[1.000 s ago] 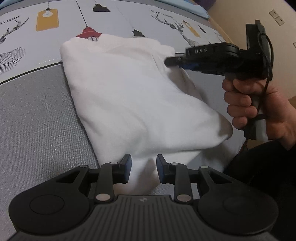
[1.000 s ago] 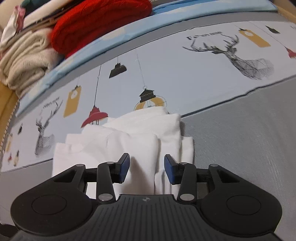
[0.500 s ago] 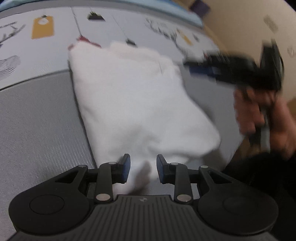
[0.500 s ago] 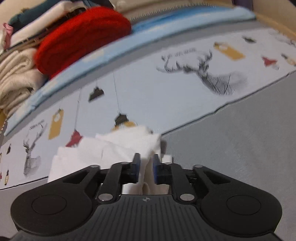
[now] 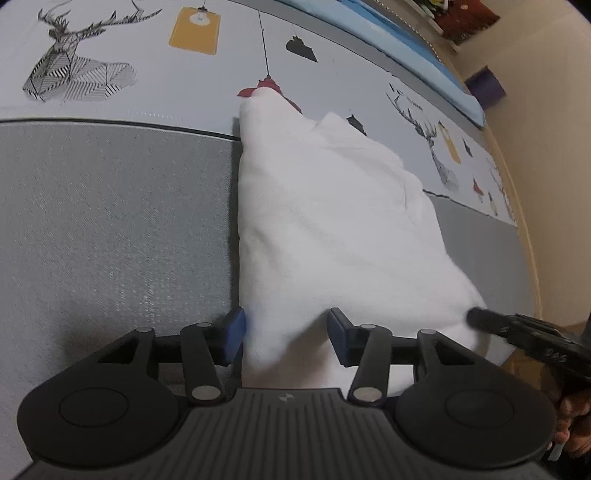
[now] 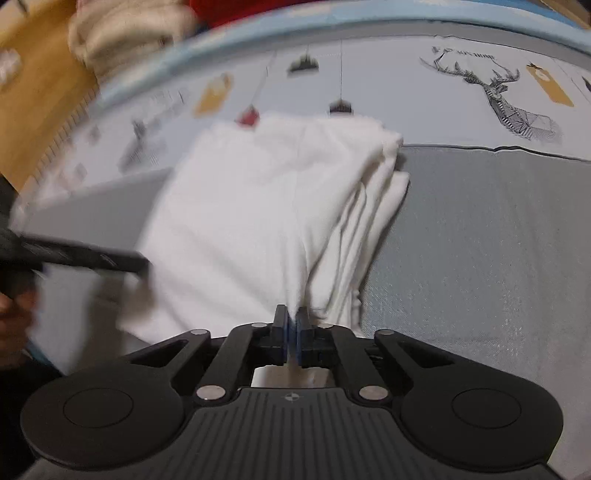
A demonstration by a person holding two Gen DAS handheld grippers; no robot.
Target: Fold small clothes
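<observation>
A folded white garment [image 5: 332,221] lies on the bed, across the seam between the grey fabric and the printed sheet. My left gripper [image 5: 286,334] is open, its blue pads either side of the garment's near corner. My right gripper [image 6: 293,326] is shut on a near edge of the white garment [image 6: 266,206], which rises in a ridge from the pads. The right gripper also shows in the left wrist view [image 5: 524,332] at the garment's right corner. The left gripper shows blurred in the right wrist view [image 6: 74,254].
The bed cover is grey fabric [image 5: 110,221] near me and a printed sheet with deer and lamps [image 5: 92,74] beyond. A blue border [image 5: 424,55] runs along the far side. A blurred pile of clothes [image 6: 129,33] lies behind the bed's edge.
My right gripper has closed on the garment's edge and swung down to its near right corner. My left gripper has opened wider and shifted at the near corner.
</observation>
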